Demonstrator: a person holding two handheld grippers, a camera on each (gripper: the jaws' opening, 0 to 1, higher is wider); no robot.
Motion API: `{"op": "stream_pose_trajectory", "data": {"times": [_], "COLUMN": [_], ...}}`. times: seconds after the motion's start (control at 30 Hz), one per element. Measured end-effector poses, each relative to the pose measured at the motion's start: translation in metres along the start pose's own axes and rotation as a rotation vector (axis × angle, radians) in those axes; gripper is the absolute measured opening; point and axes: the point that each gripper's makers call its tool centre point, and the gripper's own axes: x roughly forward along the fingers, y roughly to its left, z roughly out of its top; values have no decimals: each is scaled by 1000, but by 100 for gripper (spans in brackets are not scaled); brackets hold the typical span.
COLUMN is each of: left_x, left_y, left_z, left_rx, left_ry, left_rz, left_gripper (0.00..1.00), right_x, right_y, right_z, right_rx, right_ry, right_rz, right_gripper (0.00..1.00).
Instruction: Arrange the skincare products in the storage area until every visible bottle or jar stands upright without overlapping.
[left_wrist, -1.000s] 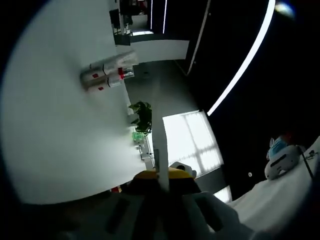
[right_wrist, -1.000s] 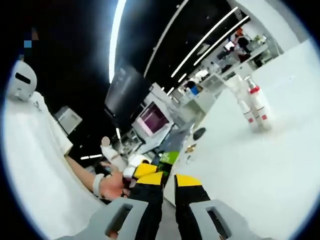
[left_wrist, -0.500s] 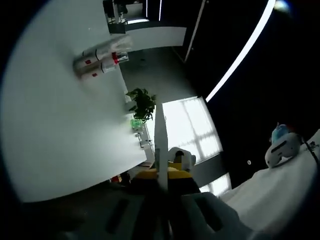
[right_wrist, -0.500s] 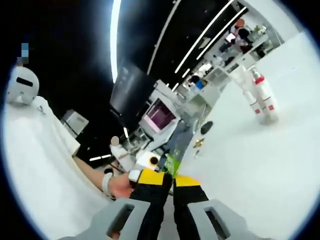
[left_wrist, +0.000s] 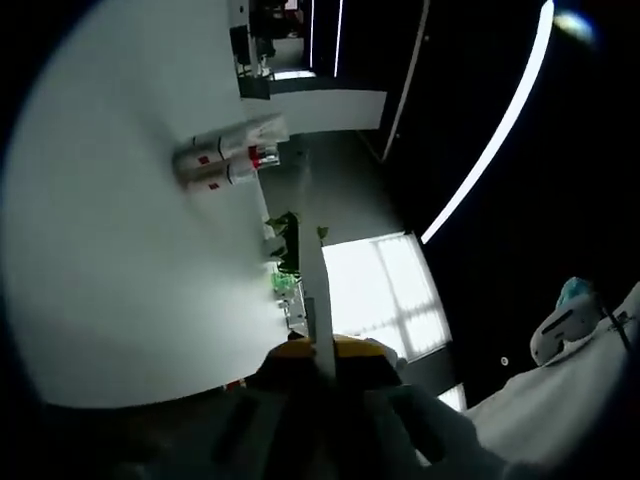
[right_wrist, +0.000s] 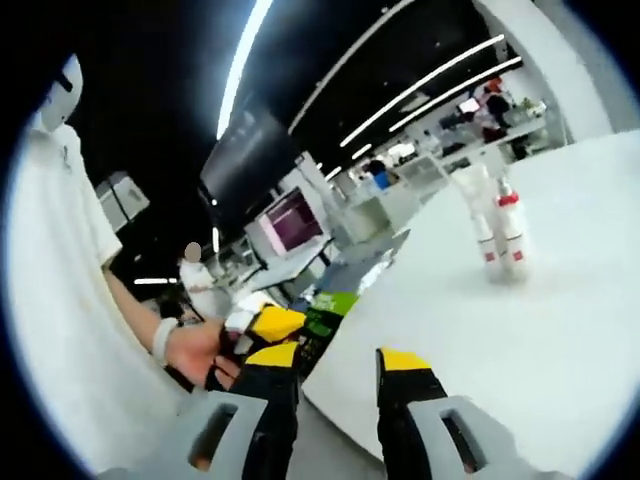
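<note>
Two white bottles (right_wrist: 500, 235) with red caps and red labels stand upright, touching, on the white table (right_wrist: 560, 330) at about two o'clock in the right gripper view (blurred in the left gripper view (left_wrist: 228, 160), labels unreadable). The right gripper (right_wrist: 335, 385) gapes empty; the left gripper (left_wrist: 322, 352) has its jaws together, nothing held.

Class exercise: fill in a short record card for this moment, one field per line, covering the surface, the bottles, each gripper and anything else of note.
Surface: white table, seen tilted in both views
Bottles: small cluster of white bottles with red marks, standing close together far across the table
Left gripper: yellow-tipped jaws together, nothing between them, away from the bottles
Right gripper: jaws apart, empty, short of the table edge
Also visible: the person's hand beside the right gripper
Contact with bottles: none
</note>
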Motion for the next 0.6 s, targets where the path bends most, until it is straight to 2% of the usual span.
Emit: {"op": "stream_pose_trajectory", "data": {"times": [0.1, 0.23, 0.43, 0.6], "left_x": [2, 2, -2, -10], "left_y": [2, 8, 13, 15], "left_z": [-4, -6, 3, 10], "left_rx": [16, 23, 24, 69], "left_ry": [19, 31, -3, 8], "left_rz": [19, 52, 97, 151], "left_gripper": [0, 0, 0, 0], "right_x": [-1, 2, 6, 12], "right_y": [-4, -2, -3, -6], "right_z": [-3, -6, -10, -20], "right_rx": [-79, -138, -277, -353], "right_ry": [16, 29, 55, 95], "right_rz": [-47, -63, -122, -160], "right_gripper": [34, 39, 47, 54]}}
